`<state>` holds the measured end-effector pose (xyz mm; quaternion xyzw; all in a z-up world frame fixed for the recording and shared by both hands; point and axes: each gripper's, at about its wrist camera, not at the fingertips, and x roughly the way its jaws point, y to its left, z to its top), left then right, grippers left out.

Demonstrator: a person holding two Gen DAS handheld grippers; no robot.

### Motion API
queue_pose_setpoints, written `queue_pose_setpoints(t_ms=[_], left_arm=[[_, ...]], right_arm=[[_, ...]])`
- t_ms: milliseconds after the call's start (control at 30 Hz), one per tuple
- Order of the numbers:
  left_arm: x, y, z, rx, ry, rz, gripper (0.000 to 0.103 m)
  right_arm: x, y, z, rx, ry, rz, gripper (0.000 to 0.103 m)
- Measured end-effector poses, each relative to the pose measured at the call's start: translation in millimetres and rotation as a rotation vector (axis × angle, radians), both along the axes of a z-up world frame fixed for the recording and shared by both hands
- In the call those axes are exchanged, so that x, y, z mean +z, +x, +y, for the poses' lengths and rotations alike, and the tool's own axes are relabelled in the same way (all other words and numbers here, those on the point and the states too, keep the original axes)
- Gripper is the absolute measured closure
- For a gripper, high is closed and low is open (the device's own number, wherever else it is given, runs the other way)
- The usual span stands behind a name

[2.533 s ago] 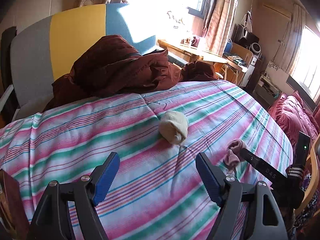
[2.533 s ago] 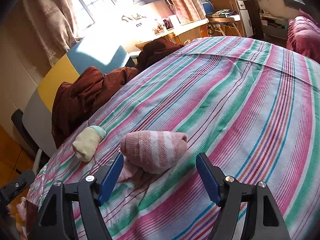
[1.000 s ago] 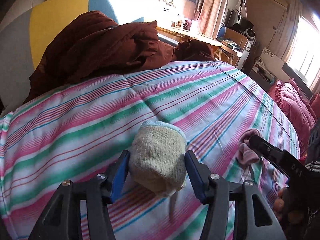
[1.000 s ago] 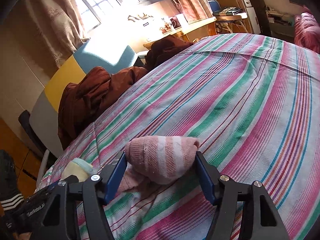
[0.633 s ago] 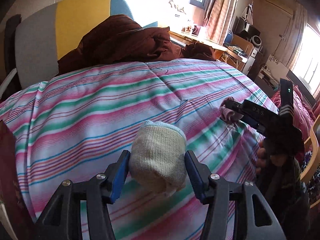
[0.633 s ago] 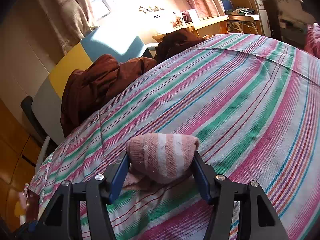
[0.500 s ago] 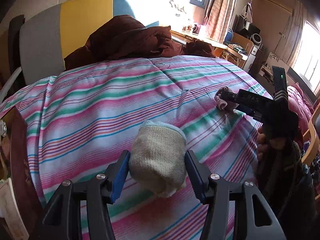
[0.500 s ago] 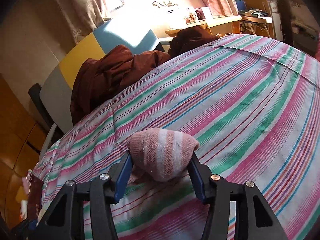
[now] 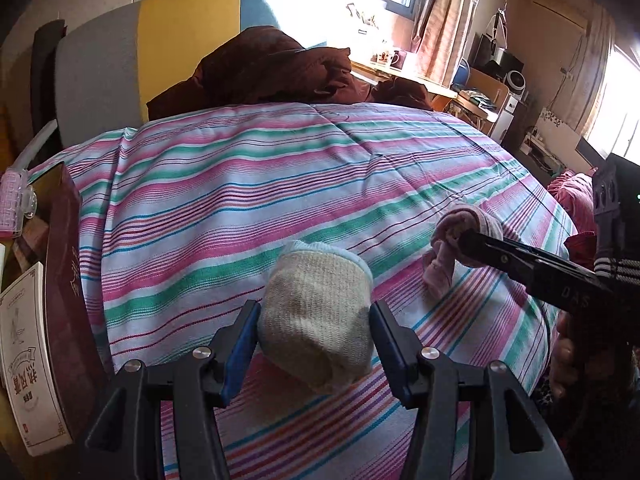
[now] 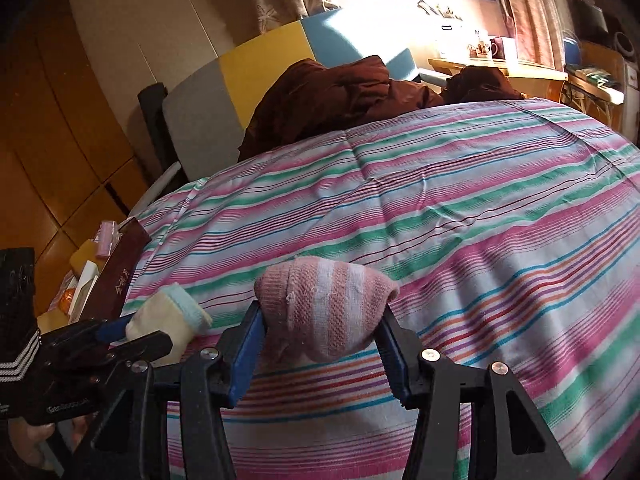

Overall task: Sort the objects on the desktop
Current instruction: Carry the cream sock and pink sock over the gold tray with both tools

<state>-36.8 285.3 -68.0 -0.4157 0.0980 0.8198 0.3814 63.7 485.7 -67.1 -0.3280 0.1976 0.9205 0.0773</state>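
Observation:
My left gripper (image 9: 314,330) is shut on a rolled cream sock with a pale blue cuff (image 9: 316,316), held above the striped bedspread (image 9: 248,184). In the right wrist view the same cream sock (image 10: 168,326) shows at lower left in the left gripper (image 10: 132,334). My right gripper (image 10: 320,334) is shut on a rolled pink-and-white striped sock (image 10: 326,308), also lifted off the bed. In the left wrist view this pink sock (image 9: 456,236) hangs from the right gripper (image 9: 464,240) at the right, with a loose end dangling.
A dark red quilt (image 9: 280,72) is heaped at the bed's head against a grey, yellow and blue headboard (image 9: 168,44). At the bed's left side stand a maroon book (image 9: 64,264), a white booklet (image 9: 28,364) and a pink clip (image 9: 14,204). A desk (image 9: 404,72) stands beyond.
Both grippers closed on their socks and lifted them off the bed, then drew back toward the bed's left side. The books came into view.

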Motion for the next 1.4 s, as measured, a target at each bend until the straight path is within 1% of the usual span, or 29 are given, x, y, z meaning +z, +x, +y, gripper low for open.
queue_pose_setpoints(t_ms=[200,333,400,533,633,833,967,1133,1233,1267,1400], left_arm=[[-10,-4,2,-0.011,0.029,-0.038,0.042],[-11,-4,1,-0.004,0.038,-0.031,0.039],[-11,-6,-1,0.001,0.045,-0.032,0.035],[-13,-9,-2,0.004,0.055,-0.033,0.033],[-16,-10,-1,0.001,0.060,-0.033,0.033],[-19,-14,-5,0.020,0.103,-0.056,0.033],[-20,-12,-5,0.036,0.116,-0.045,0.032],[-19,-9,-2,0.045,0.103,-0.020,0.033],[-18,-10,-3,0.053,0.105,-0.013,0.038],[-18,-9,-3,0.051,0.105,-0.011,0.043],[-16,-6,-5,0.045,0.107,-0.003,0.045]], right_arm=[[-4,7,-8,-0.007,0.036,-0.028,0.048],[-6,7,-8,-0.015,0.059,-0.038,0.048],[-7,6,-9,-0.018,0.069,-0.040,0.048],[-11,7,-7,-0.028,0.052,-0.029,0.046],[-12,8,-6,-0.036,0.048,-0.014,0.046],[-12,8,-5,-0.053,0.059,0.019,0.044],[-14,8,-4,-0.059,0.061,0.016,0.043],[-15,8,-5,-0.060,0.071,0.010,0.042],[-15,7,-7,-0.059,0.089,0.004,0.043],[-15,7,-8,-0.058,0.095,0.002,0.044],[-15,6,-12,-0.057,0.119,-0.006,0.044]])
